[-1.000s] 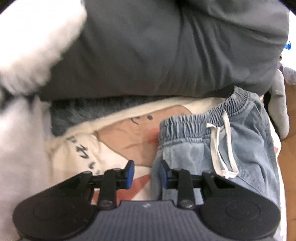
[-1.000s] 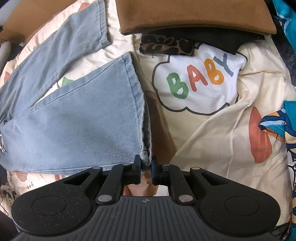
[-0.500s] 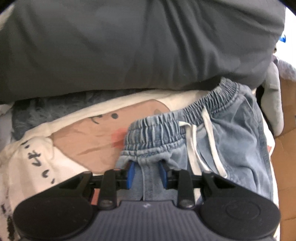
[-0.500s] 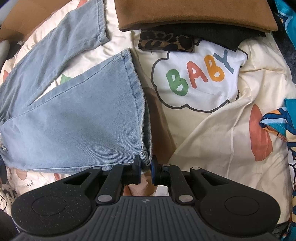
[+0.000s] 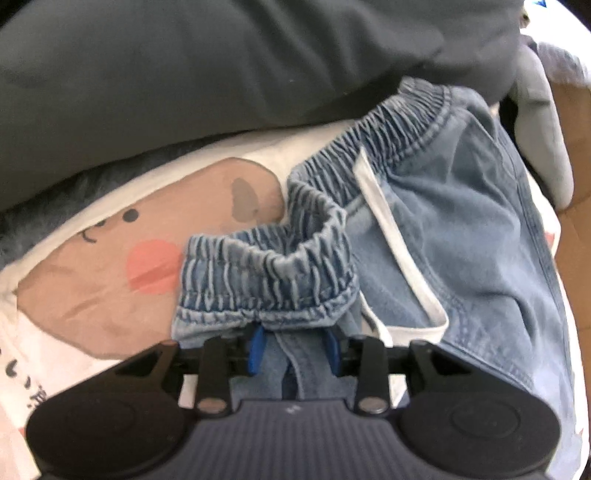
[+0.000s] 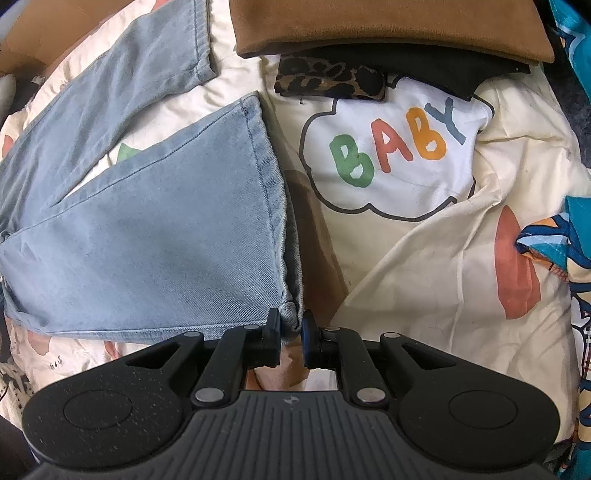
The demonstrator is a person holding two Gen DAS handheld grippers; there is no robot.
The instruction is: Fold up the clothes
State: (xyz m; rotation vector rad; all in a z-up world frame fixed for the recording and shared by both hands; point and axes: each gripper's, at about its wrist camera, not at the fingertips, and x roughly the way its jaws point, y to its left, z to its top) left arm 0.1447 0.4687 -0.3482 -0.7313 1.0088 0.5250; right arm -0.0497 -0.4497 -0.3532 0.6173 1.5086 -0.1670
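Light blue jeans lie on a cream printed quilt [image 6: 424, 258]. In the left wrist view their elastic waistband [image 5: 269, 273] with a white drawstring [image 5: 399, 240] is bunched up just ahead of my left gripper [image 5: 293, 349]. Its jaws are opening, with a fold of denim between the blue pads [image 5: 256, 349]; no firm pinch shows. In the right wrist view the wide jeans leg [image 6: 155, 236] spreads to the left, and my right gripper [image 6: 291, 334] is shut on the hem corner [image 6: 290, 314]. The other leg [image 6: 122, 92] runs up to the far left.
A dark grey pillow [image 5: 221, 74] fills the far side of the left wrist view, with a grey plush thing [image 5: 543, 122] at right. Folded brown [image 6: 388, 26], black and leopard-print [image 6: 328, 79] clothes lie beyond the hem. A blue patterned cloth [image 6: 572, 236] sits at right.
My left gripper has moved right onto the waistband: its jaws held nothing before and now straddle denim, and the waistband corner has curled over. The right gripper and hem have stayed put.
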